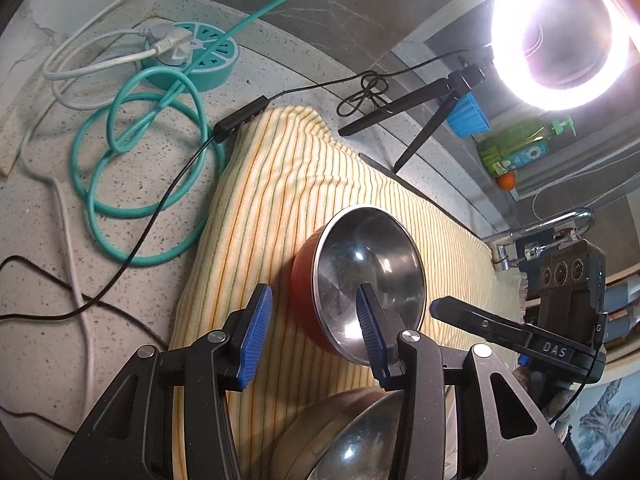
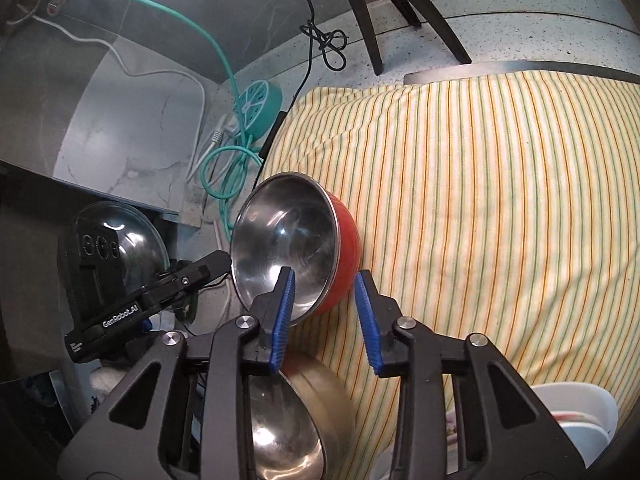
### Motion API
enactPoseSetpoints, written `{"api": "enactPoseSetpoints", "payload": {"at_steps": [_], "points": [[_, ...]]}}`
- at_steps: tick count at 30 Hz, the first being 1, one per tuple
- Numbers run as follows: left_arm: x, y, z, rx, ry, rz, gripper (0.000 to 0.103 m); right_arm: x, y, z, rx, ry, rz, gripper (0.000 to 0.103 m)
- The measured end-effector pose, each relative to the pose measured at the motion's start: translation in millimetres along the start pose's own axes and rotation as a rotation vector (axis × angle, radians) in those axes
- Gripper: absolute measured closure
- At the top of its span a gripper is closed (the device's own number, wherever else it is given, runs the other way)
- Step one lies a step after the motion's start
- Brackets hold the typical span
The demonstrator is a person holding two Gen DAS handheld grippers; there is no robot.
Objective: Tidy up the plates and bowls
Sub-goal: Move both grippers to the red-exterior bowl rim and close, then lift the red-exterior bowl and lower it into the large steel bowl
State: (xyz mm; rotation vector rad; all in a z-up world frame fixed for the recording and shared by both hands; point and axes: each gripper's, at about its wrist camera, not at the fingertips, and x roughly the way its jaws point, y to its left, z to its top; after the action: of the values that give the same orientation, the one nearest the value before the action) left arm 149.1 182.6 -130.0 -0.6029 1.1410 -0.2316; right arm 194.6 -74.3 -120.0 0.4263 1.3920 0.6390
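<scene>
Step in hand: both grippers close in on the red-walled bowl with a polished steel inside (image 1: 360,284), which lies tipped on its side on the yellow striped cloth (image 1: 280,184); I judge this the start of a two-handed pick-up.
Left gripper (image 1: 312,336): jaws apart, one blue pad inside the bowl's mouth and the other outside the red wall; neither pad visibly presses, so no grip yet.
Right gripper (image 2: 326,320): jaws apart, straddling the bowl's lower rim from the other side, one pad over the steel inside and one beside the red wall; not clamped, as far as I can see.
Other dishes: a plain steel bowl (image 2: 296,420) sits under the grippers just beside the red one; white plates (image 2: 576,420) stack at the cloth's near edge.
Next move: it calls for closing both sets of pads on the rim, then righting the bowl, probably to nest it with the steel one.
Risk: the slick curved wall could slip out of the pads.
Surface: speckled stone counter (image 1: 132,200) with the cloth spread over it.
Room: a teal round power strip (image 1: 192,60) with coiled cable, a lit ring lamp (image 1: 560,36) on a tripod, a green soap bottle (image 1: 520,144), and a chrome tap (image 1: 560,220).
</scene>
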Motion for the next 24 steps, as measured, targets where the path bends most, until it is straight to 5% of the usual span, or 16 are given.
{"api": "enactPoseSetpoints", "payload": {"at_steps": [9, 14, 24], "points": [[9, -4, 4, 0.022, 0.011, 0.006, 0.078, 16, -3, 10, -0.012, 0.016, -0.042, 0.083], [12, -8, 4, 0.039, 0.017, 0.008, 0.080, 20, -4, 11, -0.022, 0.023, -0.045, 0.091], [6, -12, 3, 0.052, 0.003, 0.008, 0.080, 17, 2, 11, -0.059, 0.012, -0.067, 0.092]]}}
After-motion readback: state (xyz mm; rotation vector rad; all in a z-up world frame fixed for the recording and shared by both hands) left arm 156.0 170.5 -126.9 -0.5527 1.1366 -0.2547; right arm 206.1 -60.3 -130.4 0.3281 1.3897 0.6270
